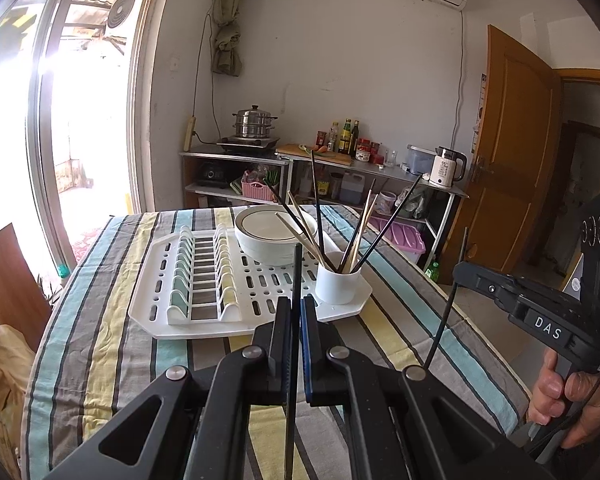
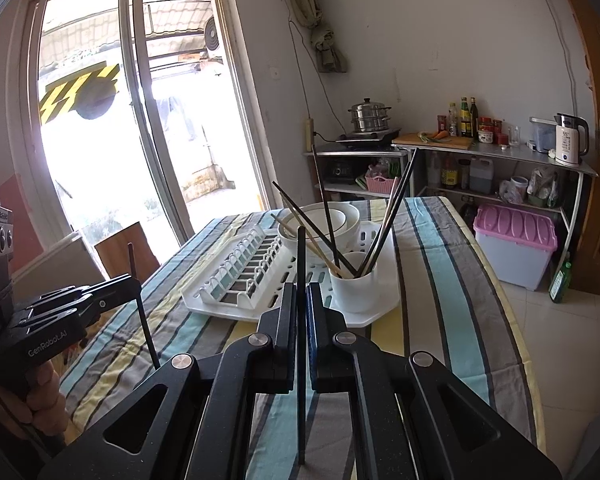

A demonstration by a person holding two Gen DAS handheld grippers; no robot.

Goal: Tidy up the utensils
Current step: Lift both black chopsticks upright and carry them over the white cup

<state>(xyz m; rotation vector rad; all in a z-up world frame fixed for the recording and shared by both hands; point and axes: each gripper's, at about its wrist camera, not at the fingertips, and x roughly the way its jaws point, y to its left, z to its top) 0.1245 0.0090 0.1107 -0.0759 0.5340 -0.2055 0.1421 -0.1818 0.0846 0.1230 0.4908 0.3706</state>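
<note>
A white cup holding several black and wooden chopsticks stands at the right front corner of a white drying rack. My left gripper is shut on a black chopstick, held upright just in front of the rack, left of the cup. My right gripper is shut on another black chopstick, also upright, near the cup. The right gripper also shows in the left wrist view, and the left gripper in the right wrist view.
Stacked white bowls sit on the rack behind the cup. A plate holder fills the rack's left side. The striped tablecloth covers the table. Shelves with a kettle stand behind; a pink-lidded bin sits on the floor.
</note>
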